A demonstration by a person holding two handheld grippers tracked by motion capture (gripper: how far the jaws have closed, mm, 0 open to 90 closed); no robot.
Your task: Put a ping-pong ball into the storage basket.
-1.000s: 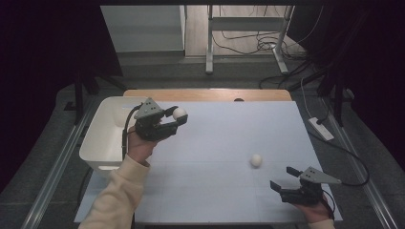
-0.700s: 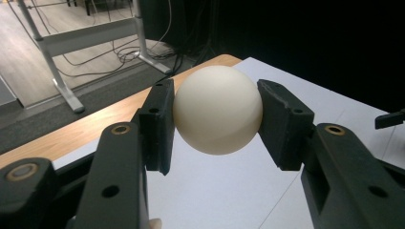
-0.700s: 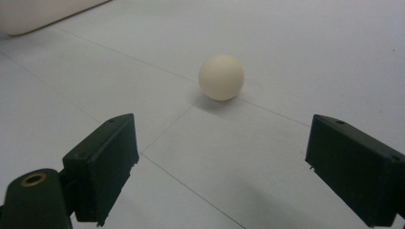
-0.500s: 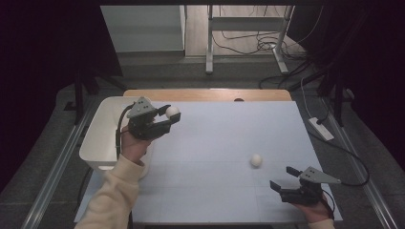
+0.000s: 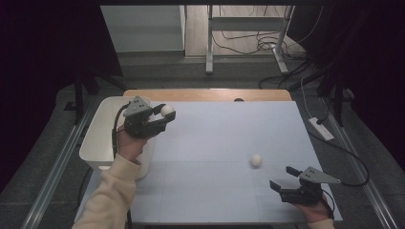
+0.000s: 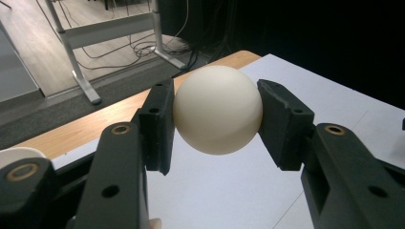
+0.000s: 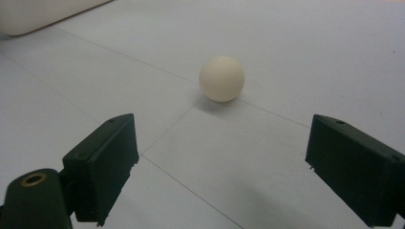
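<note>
A cream ball (image 6: 218, 109) is clamped between the jaws of my left gripper (image 5: 165, 114), which hangs above the table's left side beside the white bin (image 5: 98, 143); that held ball (image 5: 167, 111) sits at the jaw tips. A second cream ball (image 5: 256, 160) lies loose on the white table top (image 5: 224, 138), right of centre. My right gripper (image 5: 282, 182) rests low at the front right corner, jaws wide apart and pointing left toward that loose ball (image 7: 221, 78), which lies a short way beyond its tips. Nothing is between the jaws of the right gripper (image 7: 219, 167).
The white bin stands at the table's left edge, and its corner (image 7: 28, 14) shows far off in the right gripper view. A wooden strip (image 5: 205, 94) runs along the far edge. A power strip (image 5: 321, 128) and cables lie on the floor at right.
My left gripper has carried its ball leftward, closer to the white bin. The right gripper and the loose ball have stayed where they were.
</note>
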